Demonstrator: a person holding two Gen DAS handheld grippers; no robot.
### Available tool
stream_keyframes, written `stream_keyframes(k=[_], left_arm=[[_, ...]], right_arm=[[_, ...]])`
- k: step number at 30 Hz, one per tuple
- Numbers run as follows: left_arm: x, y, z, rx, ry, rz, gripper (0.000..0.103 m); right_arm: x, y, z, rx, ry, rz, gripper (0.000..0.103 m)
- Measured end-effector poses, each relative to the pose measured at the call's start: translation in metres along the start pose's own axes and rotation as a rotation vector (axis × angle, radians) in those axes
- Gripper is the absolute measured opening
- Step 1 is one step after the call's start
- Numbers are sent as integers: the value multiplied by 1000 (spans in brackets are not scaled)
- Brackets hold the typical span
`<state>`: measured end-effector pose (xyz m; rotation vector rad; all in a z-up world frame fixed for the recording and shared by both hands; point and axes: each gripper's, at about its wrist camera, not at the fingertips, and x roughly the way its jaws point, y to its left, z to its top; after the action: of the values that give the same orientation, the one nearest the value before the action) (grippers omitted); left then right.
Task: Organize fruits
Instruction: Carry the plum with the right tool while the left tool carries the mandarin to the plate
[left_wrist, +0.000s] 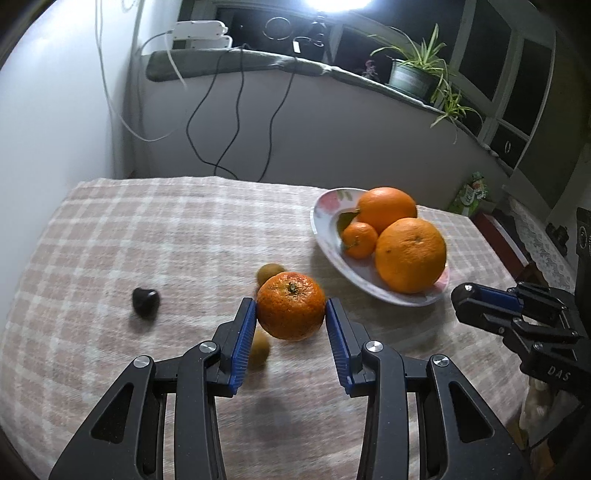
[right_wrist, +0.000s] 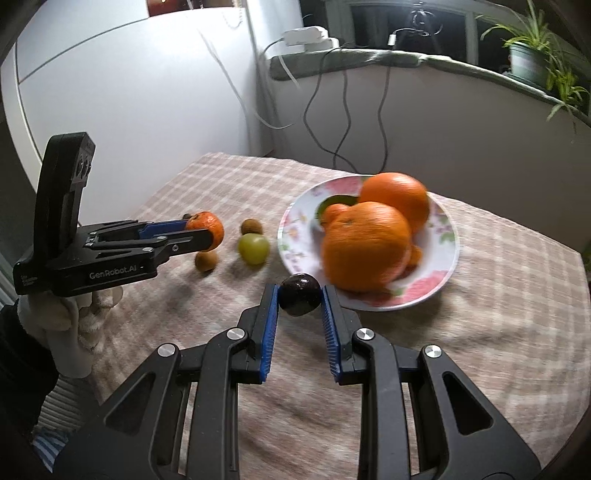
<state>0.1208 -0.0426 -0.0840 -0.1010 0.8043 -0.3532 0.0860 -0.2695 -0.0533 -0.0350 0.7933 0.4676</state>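
Note:
My left gripper (left_wrist: 290, 314) is shut on a mandarin (left_wrist: 290, 305) and holds it above the checked tablecloth; it also shows in the right wrist view (right_wrist: 207, 230). My right gripper (right_wrist: 300, 299) is shut on a dark plum (right_wrist: 300, 300), just left of a flowered plate (right_wrist: 441, 258). The plate (left_wrist: 325, 206) holds two big oranges (left_wrist: 410, 254) and a small mandarin (left_wrist: 359, 240). On the cloth lie two kiwis (right_wrist: 252, 226), a green fruit (right_wrist: 253, 249) and another dark fruit (left_wrist: 146, 302).
The checked cloth (left_wrist: 147, 229) covers the table, which ends at a white wall on the left and a ledge behind. Cables (left_wrist: 236, 122) hang from the ledge. A potted plant (left_wrist: 413, 74) stands at the back right.

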Motion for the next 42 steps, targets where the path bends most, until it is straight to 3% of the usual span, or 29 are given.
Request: stream_keyframes(k=[12,22,42], left_arm=[[16,-34,13,45,4,-37,37],[31,-52,22,85,23,-41,37],[51,-56,35,105,35,-35,37]], right_arm=[[-12,-47,9,70,-38,-60,24],[5,-83,20,113,-30,-84,24],[41,-106,33,140,10,-76,24]])
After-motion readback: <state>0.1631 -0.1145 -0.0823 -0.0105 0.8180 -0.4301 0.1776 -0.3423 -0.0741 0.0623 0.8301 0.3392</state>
